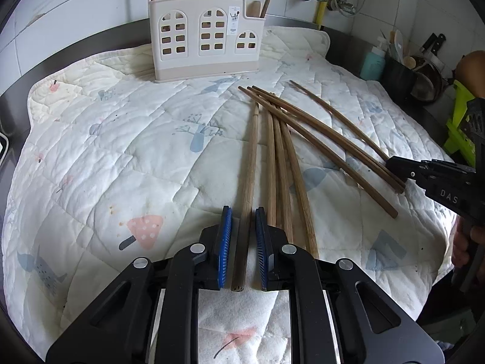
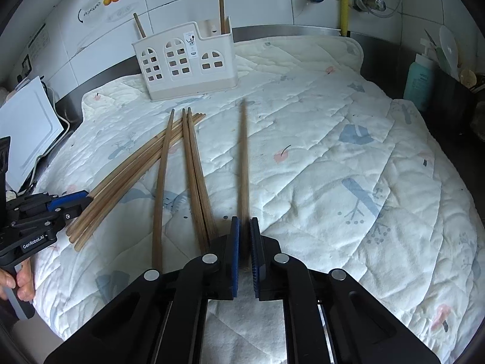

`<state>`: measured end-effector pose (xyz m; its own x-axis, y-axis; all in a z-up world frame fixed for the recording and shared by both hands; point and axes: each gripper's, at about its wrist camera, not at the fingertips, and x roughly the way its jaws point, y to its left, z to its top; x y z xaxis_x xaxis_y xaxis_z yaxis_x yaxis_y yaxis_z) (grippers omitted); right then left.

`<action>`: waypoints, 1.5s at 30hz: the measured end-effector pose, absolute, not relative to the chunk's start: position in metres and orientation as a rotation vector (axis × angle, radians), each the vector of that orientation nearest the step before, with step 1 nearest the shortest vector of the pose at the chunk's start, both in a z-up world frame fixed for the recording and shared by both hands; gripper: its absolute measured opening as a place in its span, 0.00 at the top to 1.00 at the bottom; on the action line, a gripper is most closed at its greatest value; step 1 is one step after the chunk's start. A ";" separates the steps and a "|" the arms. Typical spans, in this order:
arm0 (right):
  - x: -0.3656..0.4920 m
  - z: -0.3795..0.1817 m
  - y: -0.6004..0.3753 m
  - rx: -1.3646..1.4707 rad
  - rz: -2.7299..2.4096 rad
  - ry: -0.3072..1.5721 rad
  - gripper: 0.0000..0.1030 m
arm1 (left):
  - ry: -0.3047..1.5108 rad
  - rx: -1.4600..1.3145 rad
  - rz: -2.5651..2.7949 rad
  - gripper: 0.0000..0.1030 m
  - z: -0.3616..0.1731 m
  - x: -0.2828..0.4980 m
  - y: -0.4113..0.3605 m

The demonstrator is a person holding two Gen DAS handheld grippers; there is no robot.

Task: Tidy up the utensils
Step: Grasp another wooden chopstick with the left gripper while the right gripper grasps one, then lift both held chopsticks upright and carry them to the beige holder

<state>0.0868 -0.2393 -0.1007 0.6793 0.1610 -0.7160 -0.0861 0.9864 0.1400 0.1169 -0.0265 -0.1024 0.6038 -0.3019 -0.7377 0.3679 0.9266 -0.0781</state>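
Note:
A beige utensil holder (image 1: 206,39) (image 2: 185,60) with window cut-outs stands at the back of the quilted mat (image 1: 121,151), two chopsticks upright in it. Several brown chopsticks (image 1: 282,157) (image 2: 127,176) lie fanned on the mat. My left gripper (image 1: 242,212) (image 2: 81,198) is shut on the near end of one chopstick (image 1: 251,157), which lies flat. My right gripper (image 2: 245,221) (image 1: 394,166) is shut on the end of a separate chopstick (image 2: 243,157) (image 1: 333,115), which lies apart to the right of the pile and looks blurred.
A teal bottle (image 1: 372,63) (image 2: 419,82) and a dark pot (image 1: 400,75) of kitchen tools stand at the right edge. A white board (image 2: 27,127) leans at the left. Yellow pipe (image 2: 344,0) and valves run on the tiled wall. A hand (image 2: 21,279) holds the left gripper's handle.

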 end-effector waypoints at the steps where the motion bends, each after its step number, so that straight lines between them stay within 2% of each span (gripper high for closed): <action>1: 0.086 -0.100 -0.239 0.098 0.139 0.812 0.94 | 0.838 0.092 -0.382 0.86 -0.102 0.117 -0.028; 9: 0.076 -0.084 -0.245 0.081 0.124 0.757 0.94 | 0.860 0.116 -0.348 0.91 -0.099 0.121 -0.034; 20: 0.065 -0.021 -0.257 0.050 0.147 0.603 0.94 | 0.851 0.139 -0.325 0.92 -0.097 0.118 -0.038; 22: 0.067 -0.006 -0.260 0.043 0.157 0.575 0.94 | 0.837 0.104 -0.329 0.95 -0.093 0.118 -0.035; 36: 0.088 0.069 -0.271 0.015 0.250 0.478 0.94 | 0.691 -0.028 -0.375 0.95 -0.034 0.129 -0.013; 45: 0.119 0.115 -0.257 -0.041 0.327 0.448 0.94 | 0.600 0.004 -0.376 0.95 -0.001 0.154 -0.014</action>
